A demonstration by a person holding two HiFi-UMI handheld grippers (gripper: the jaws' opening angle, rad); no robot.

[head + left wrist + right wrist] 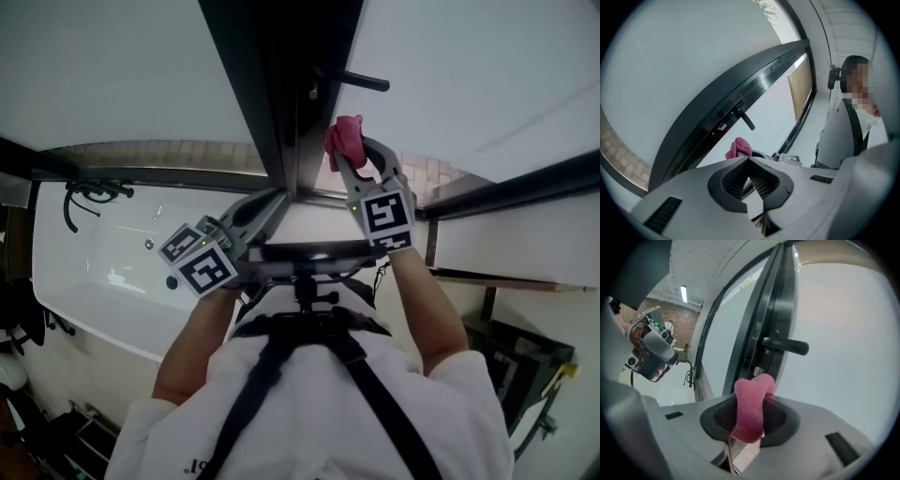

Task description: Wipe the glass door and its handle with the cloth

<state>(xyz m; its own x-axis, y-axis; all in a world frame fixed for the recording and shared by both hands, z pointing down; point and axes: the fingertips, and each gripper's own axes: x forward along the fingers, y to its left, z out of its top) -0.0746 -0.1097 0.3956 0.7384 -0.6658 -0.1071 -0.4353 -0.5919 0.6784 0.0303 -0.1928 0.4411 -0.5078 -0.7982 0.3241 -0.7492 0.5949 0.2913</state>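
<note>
The glass door's dark frame (281,94) runs down the middle of the head view, with frosted panes on both sides. Its black lever handle (361,82) sticks out to the right. My right gripper (349,155) is shut on a pink cloth (344,139) just below the handle and close to the frame. In the right gripper view the cloth (750,416) bulges out between the jaws, a short way from the handle (786,346). My left gripper (272,199) is lower, by the frame's bottom, shut with nothing in it (749,161).
A white bathtub (84,291) with a black tap (89,197) lies at the left. Dark horizontal rails (525,183) cross both sides. A black rack (525,366) stands at the lower right. The person's torso and harness fill the bottom.
</note>
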